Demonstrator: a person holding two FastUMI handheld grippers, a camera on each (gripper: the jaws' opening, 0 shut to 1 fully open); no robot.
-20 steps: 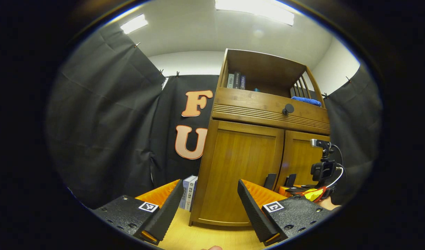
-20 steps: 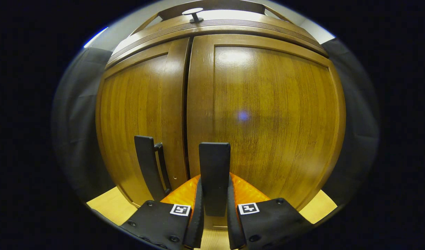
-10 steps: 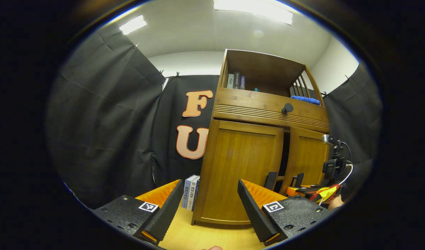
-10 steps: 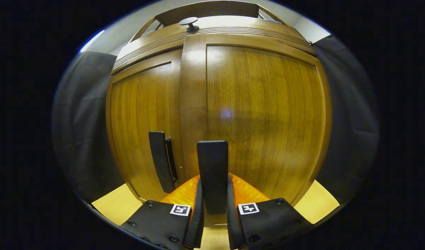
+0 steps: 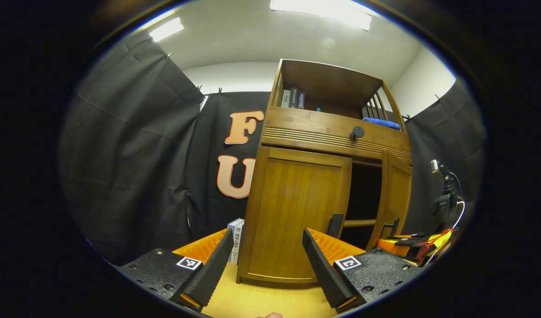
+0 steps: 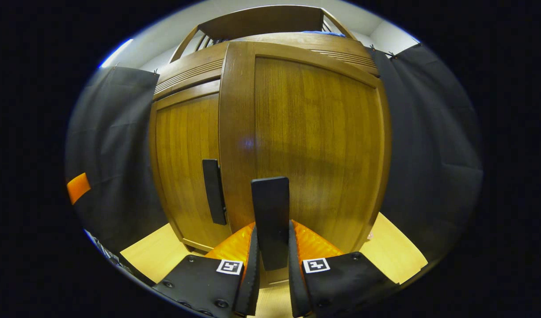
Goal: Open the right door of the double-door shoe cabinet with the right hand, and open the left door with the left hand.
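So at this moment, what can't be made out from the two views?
- Cabinet interior, left gripper view: too dark to tell its contents.
- Right door handle, right gripper view: its lower end is hidden between the right gripper fingers.
- Book beside the cabinet, left gripper view: partly behind the left gripper.

Bright ceiling lights (image 5: pixel 321 11) overhead light the booth evenly. The right door (image 6: pixel 314 141) shows a small bluish glare spot and soft sheen. Fisheye bends the cabinet (image 5: pixel 323 185) edges strongly; focus is sharp, without motion blur.

Books (image 5: pixel 235 236) on the floor left of the cabinet (image 5: pixel 297 221)
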